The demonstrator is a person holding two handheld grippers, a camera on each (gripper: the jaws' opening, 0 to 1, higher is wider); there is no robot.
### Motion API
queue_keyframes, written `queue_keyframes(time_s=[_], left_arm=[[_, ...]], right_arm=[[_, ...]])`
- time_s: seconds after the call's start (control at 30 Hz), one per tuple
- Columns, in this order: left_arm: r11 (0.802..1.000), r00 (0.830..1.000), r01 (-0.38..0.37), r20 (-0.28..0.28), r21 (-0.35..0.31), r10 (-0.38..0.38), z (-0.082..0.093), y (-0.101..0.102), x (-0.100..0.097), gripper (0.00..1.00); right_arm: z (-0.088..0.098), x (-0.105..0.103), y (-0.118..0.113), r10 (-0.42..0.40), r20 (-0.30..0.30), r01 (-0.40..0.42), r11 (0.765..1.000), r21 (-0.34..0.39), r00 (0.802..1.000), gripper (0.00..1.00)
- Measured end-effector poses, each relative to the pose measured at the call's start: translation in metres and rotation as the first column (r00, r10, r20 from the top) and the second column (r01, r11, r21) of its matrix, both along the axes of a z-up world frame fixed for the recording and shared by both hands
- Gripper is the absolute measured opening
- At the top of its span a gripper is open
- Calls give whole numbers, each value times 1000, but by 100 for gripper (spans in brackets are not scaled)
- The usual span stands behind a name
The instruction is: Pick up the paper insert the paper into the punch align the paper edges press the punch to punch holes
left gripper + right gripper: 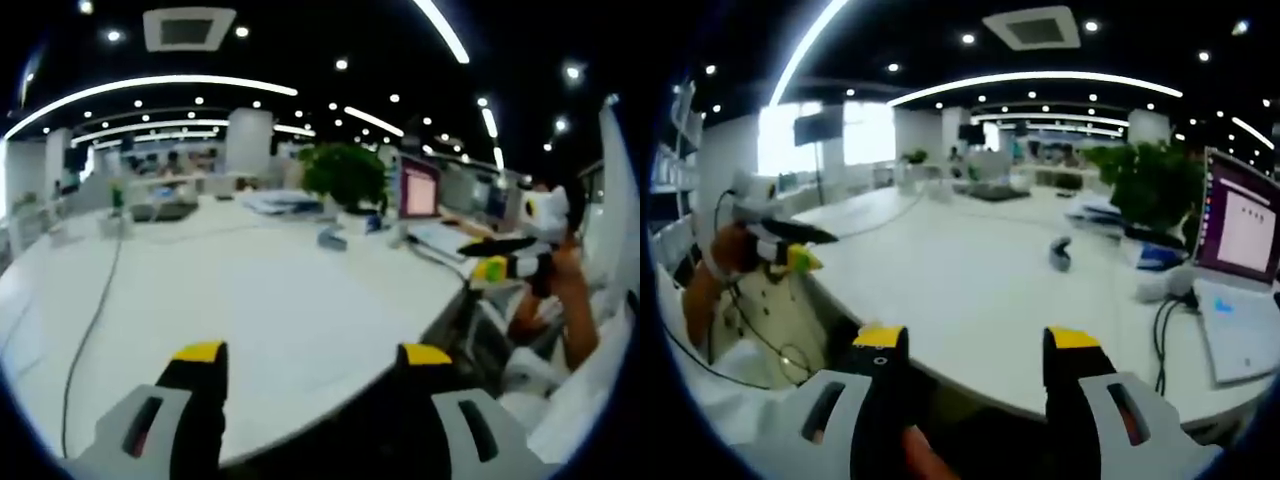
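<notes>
White desk top [250, 300] runs ahead of the left gripper [312, 362] in the left gripper view; its yellow-tipped jaws stand apart, nothing btwn them, poised over the near desk edge. A dark cable [95, 320] trails left of the jaws. Far ahead sit a green plant [345, 175] and a laptop [420, 192], well apart from the jaws. Off to the right of the jaws the right gripper [500, 262] hangs beyond the desk edge, held in a hand [560, 290]. No paper or punch is to be made out here, so the task looks not yet begun

Right gripper view: jaws likewise apart and empty, aimed across the same desk from its near edge. The left gripper [795, 250] shows to the left of the jaws, off the desk. Right of the jaws lies a laptop [1240, 290] w/ cables [1160, 330] beside it; ahead a small dark object [1061, 252], too blurred to name. Paper & punch can't be found here either. Both grippers seem held back at the ready, prob. before reaching for the paper
</notes>
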State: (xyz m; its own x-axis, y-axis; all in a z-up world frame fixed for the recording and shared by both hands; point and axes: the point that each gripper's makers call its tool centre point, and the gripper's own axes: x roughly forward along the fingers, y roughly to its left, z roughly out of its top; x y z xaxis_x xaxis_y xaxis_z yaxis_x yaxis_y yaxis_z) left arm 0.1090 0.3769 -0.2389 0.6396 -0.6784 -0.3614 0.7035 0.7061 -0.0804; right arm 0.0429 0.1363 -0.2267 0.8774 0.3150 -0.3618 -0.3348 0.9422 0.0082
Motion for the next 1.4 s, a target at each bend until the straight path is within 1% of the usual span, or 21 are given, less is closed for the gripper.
queue_keyframes(time_s=[0.23,0.6,0.77,1.0,1.4], left_arm=[[1000,1000,6,-1,1,-6,-2,1,1,68],[1000,1000,5,-4,-4,-5,-3,3,1,68],[1000,1000,-1,-8,3,1,-5,5,3,68],[1000,1000,6,-7,4,-6,-5,2,2,68],[1000,1000,8,-9,11,-8,-5,0,3,68]], right_arm=[[-4,3,2,-1,-14,1,1000,-9,1000,56],[-3,4,2,-6,-15,6,1000,4,1000,56],[-5,5,0,-12,-22,12,1000,2,1000,56],[-5,4,-3,-19,-23,19,1000,3,1000,56],[-7,5,0,-8,-25,8,1000,5,1000,56]])
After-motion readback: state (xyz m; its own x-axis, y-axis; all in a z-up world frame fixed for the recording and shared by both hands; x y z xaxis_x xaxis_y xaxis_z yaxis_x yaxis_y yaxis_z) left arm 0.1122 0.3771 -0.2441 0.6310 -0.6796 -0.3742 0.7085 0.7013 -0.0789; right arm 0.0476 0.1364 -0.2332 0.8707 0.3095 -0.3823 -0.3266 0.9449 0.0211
